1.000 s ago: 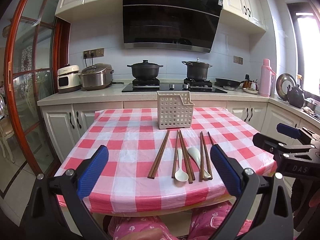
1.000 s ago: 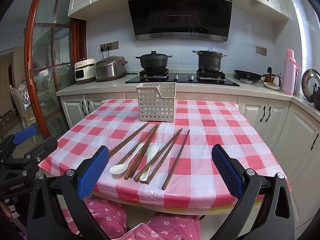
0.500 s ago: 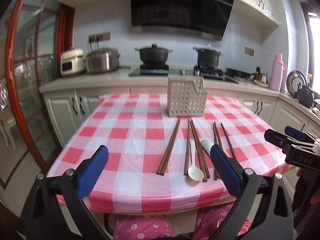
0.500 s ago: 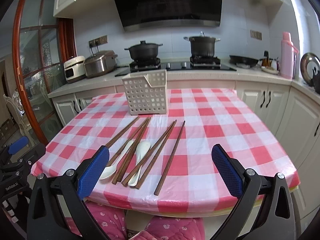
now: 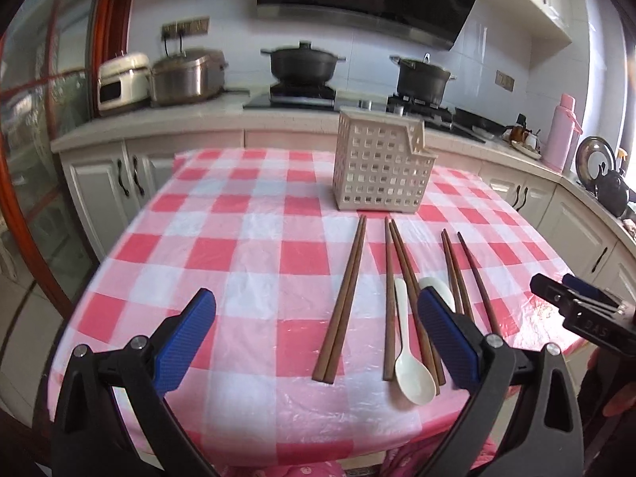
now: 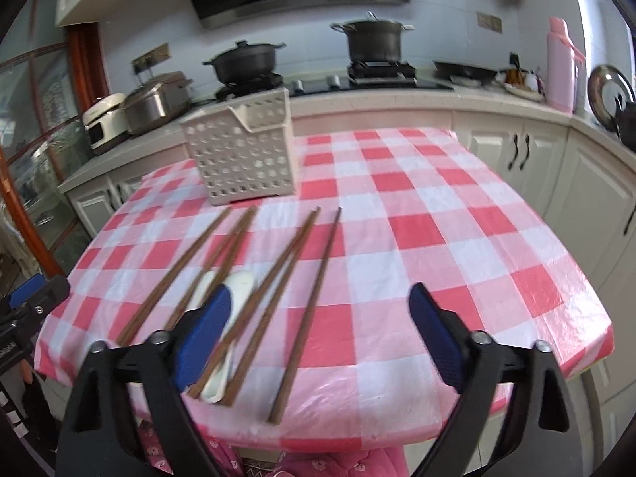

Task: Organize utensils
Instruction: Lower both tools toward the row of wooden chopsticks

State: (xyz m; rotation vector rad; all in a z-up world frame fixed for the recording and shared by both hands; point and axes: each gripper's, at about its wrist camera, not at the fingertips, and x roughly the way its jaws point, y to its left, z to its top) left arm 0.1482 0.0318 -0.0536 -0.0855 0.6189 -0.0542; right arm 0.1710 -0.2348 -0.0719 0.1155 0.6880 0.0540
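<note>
The left gripper [image 5: 316,328] has its blue fingers [image 5: 185,336] wide apart with nothing held, and it hangs over the near edge of the table [image 5: 254,246]. A pair of brown chopsticks [image 5: 346,298] lies flat between those fingers. The right gripper [image 6: 320,332] has fingers [image 6: 435,332] that are closing, but they press on nothing; one single chopstick [image 6: 308,310] lies on the cloth between them. A white spoon [image 5: 409,351] lies next to the left gripper's right finger, bowl end near the table's front edge, and a second spoon [image 6: 232,310] is partly hidden behind the right gripper's left finger, among more chopsticks. All these things point toward the white basket [image 5: 383,167], which stands upright farther back on the table. The cloth left of the basket is bare, and so is the cloth right of the single chopstick.
</note>
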